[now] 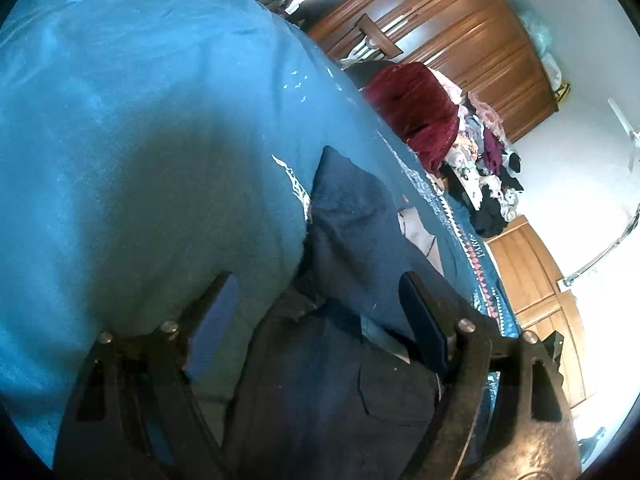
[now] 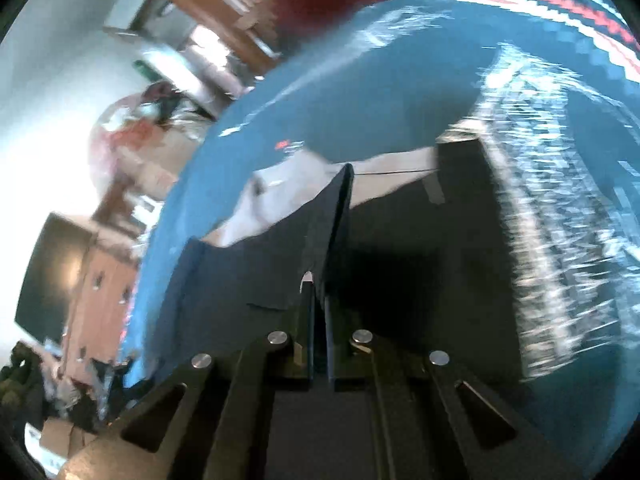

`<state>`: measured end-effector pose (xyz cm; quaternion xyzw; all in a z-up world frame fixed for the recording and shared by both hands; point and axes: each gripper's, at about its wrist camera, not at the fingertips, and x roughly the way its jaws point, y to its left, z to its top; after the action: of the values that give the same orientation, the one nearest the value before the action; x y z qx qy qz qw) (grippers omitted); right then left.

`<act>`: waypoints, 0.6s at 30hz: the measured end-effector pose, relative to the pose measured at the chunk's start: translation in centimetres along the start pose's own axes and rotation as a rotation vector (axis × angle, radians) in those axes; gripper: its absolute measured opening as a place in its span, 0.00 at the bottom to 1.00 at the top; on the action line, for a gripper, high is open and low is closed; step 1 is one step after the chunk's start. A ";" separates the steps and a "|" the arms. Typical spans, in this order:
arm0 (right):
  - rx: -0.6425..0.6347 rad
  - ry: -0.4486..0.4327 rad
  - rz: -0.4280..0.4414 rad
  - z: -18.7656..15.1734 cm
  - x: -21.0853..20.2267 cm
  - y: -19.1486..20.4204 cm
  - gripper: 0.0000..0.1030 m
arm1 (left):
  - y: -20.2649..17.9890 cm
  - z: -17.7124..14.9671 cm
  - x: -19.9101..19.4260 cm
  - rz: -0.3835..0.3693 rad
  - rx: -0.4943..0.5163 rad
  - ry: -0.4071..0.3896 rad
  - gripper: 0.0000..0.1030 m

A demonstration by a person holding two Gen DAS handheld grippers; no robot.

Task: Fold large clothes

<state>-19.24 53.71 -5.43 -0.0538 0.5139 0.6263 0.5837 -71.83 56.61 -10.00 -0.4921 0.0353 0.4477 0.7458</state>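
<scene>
Teal bedspread [image 1: 140, 120] w/ dark navy garment [image 1: 352, 220] on it

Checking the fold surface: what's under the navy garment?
The navy garment lies on a teal bedspread. A pale cloth pokes out at its edge, on the spread. How far that cloth runs under the garment is covered.

garment [image 1: 352, 216]: dark navy | bedspread [image 1: 140, 120]: teal, red-white zigzag border | pile [image 1: 416, 108]: maroon
</scene>
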 end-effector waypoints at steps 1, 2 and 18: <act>-0.003 0.007 -0.026 0.0 0.0 -0.8 0.05 | -0.1 0.1 0.1 0.010 0.005 0.004 0.78; 0.000 0.016 -0.045 -0.2 0.2 -1.7 0.05 | -0.1 0.1 0.1 0.017 0.007 0.007 0.78; 0.019 0.082 -0.074 -2.7 2.9 -5.4 0.12 | -6.8 1.3 3.2 0.114 0.292 0.260 0.80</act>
<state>-17.32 52.64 -11.75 -0.0929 0.5408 0.5967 0.5856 -65.62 58.86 -6.16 -0.4297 0.2233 0.4121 0.7718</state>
